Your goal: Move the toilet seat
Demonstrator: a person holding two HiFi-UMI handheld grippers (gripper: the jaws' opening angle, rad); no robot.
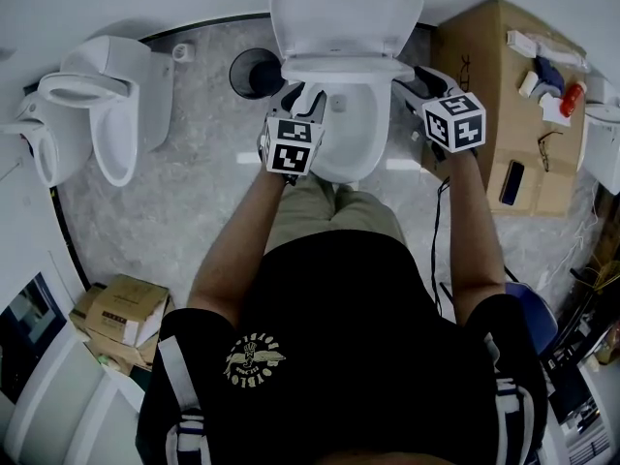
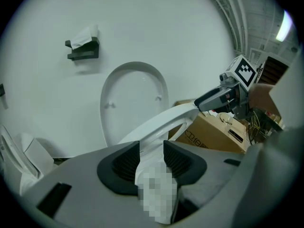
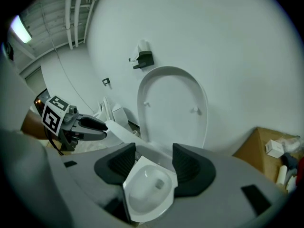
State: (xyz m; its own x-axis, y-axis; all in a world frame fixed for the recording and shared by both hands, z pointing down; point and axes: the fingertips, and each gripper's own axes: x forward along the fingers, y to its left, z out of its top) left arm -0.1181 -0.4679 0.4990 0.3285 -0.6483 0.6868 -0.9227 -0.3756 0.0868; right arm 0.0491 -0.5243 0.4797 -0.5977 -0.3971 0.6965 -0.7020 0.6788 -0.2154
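Observation:
The white toilet seat is raised partway off the bowl, below the upright lid. My left gripper is shut on the seat's left rim, and my right gripper on its right rim. In the left gripper view the seat runs from between my jaws across to the right gripper, with the lid behind. In the right gripper view the seat stretches from my jaws to the left gripper, above the bowl.
A second toilet stands to the left, and a black round bin sits beside the bowl. A large cardboard box with small items on it crowds the right side. A paper holder hangs on the wall. Another box lies at lower left.

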